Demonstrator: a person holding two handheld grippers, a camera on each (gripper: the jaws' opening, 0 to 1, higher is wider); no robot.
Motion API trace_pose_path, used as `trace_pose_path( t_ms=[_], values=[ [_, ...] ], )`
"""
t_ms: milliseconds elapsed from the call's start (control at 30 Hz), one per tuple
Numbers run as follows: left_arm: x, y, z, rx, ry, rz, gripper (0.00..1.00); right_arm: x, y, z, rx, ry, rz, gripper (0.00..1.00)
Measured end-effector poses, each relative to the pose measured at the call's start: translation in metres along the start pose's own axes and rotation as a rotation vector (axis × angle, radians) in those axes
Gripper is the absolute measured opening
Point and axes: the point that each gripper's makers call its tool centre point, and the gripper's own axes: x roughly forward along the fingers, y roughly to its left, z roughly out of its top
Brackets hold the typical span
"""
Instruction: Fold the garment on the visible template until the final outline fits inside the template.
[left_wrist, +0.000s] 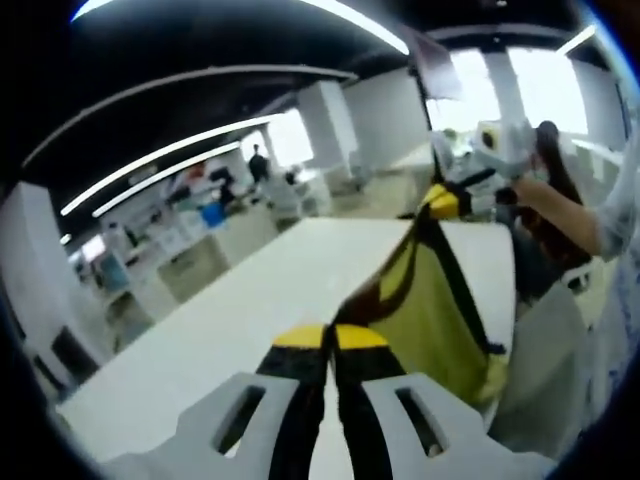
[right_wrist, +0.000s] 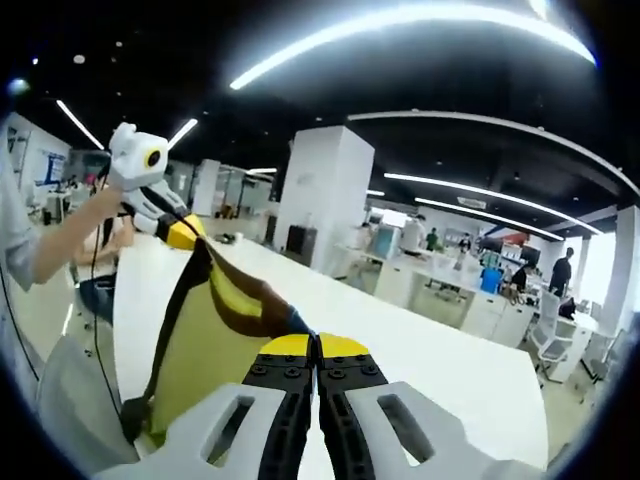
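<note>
My left gripper (left_wrist: 331, 338) has its jaws clenched on one end of the garment (left_wrist: 430, 310), a yellow-green cloth with dark trim that hangs stretched in the air above the white counter (left_wrist: 250, 320). In the left gripper view the cloth runs away from me up to my right gripper (left_wrist: 445, 203), which pinches its far end over the counter's far edge, with my hand (left_wrist: 535, 195) behind it.

The counter is long, white and bare where it shows; the garment's lower part droops toward its right edge. I cannot make out a template on it. Around it lies an open office: white pillars, rows of desks, bright strip lights on a dark ceiling, and a person (left_wrist: 258, 160) standing far off at the back.

In the right gripper view my right gripper (right_wrist: 316, 345) is likewise clamped on the garment (right_wrist: 205, 340), which stretches across to my left gripper (right_wrist: 183, 232) near the counter's (right_wrist: 440, 370) far corner. People (right_wrist: 562, 272) stand among the desks on the far right.
</note>
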Motion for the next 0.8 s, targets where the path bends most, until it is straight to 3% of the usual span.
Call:
trace_pose_path(
  t_ms=[800],
  values=[
    [0.071, 0.039, -0.047, -0.091, 0.064, 0.016, 0.0, 0.058, -0.032, -0.061, 0.051, 0.09, -0.008, 0.01]
  ],
)
